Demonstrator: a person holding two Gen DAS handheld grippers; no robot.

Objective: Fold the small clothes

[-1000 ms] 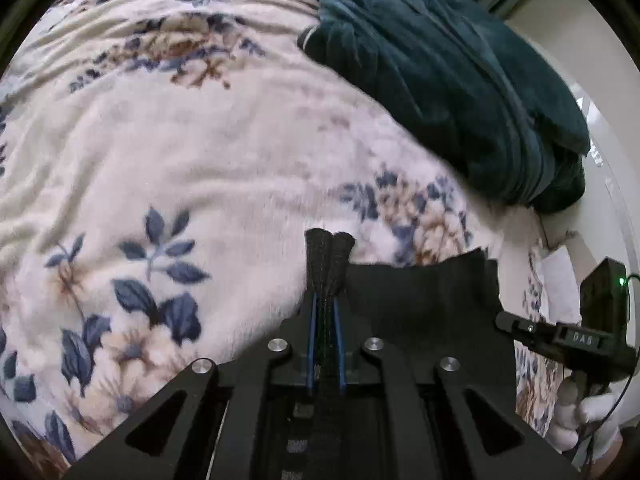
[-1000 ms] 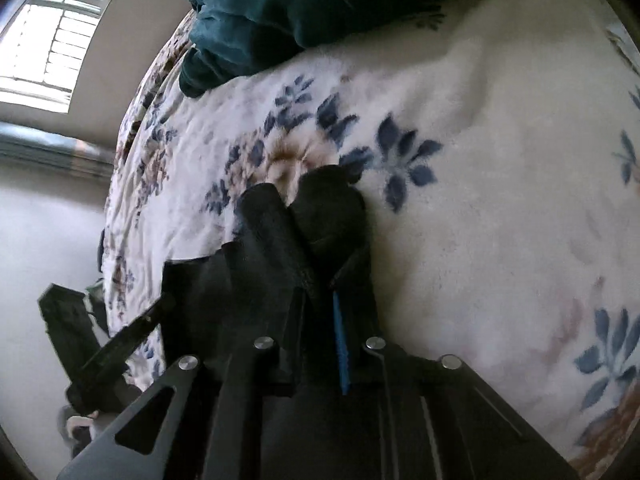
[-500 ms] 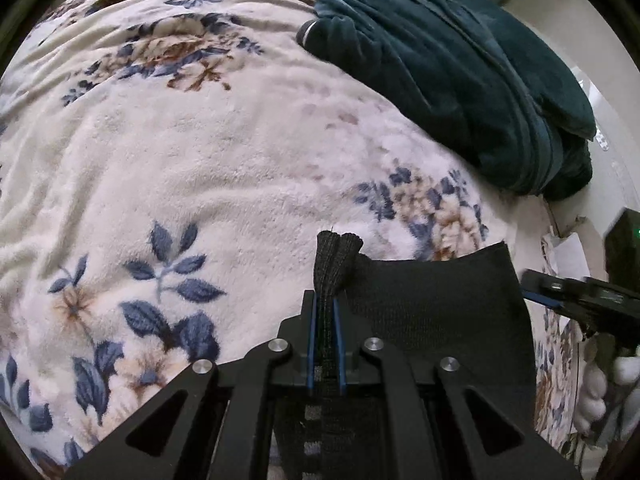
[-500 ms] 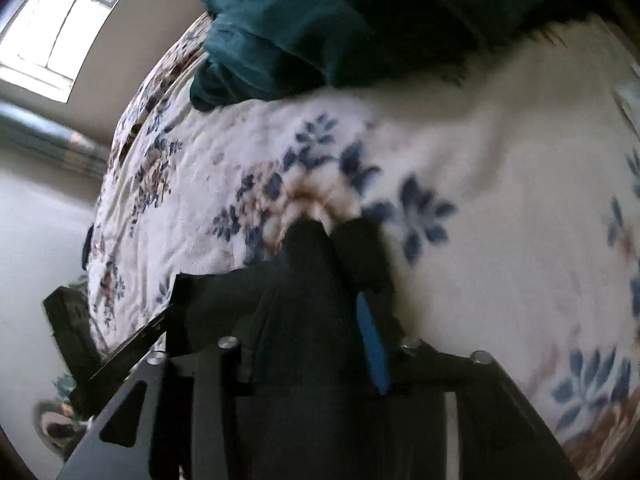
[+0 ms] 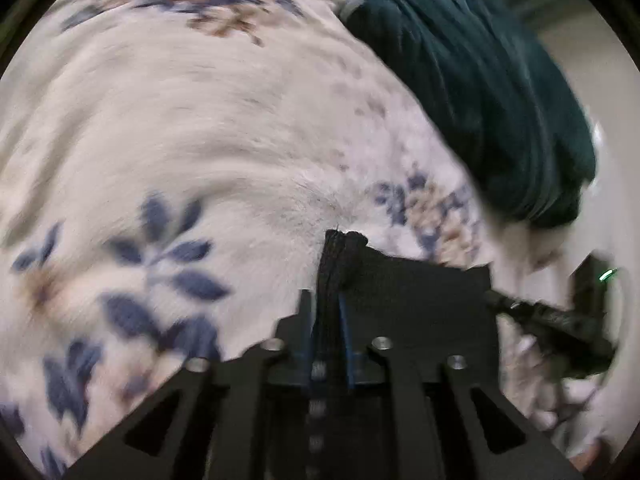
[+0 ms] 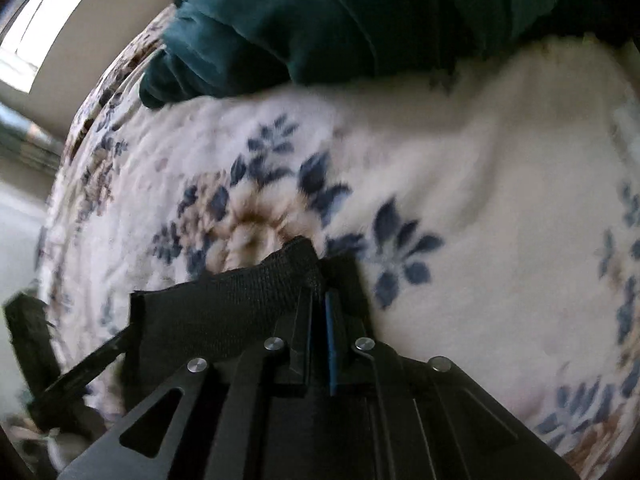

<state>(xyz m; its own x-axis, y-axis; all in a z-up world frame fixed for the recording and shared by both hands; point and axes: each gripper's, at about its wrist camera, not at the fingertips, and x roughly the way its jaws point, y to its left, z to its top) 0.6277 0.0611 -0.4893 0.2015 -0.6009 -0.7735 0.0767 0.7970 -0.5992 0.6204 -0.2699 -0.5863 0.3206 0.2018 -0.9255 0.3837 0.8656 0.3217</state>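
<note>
A bedroom in a home.
A plush cream blanket with blue and brown flowers (image 6: 460,152) covers a bed, a crumpled teal velvet blanket (image 6: 340,12) on it, beside a bright window (image 6: 36,28).

The left tool (image 5: 325,312) is showing black angular plates with triangular cut-outs, four silver screws and blue-edged finger pads (image 5: 343,312). The right tool (image 6: 320,320) is wearing the same black frame, silver screws and a blue pad strip (image 6: 330,340).
</note>
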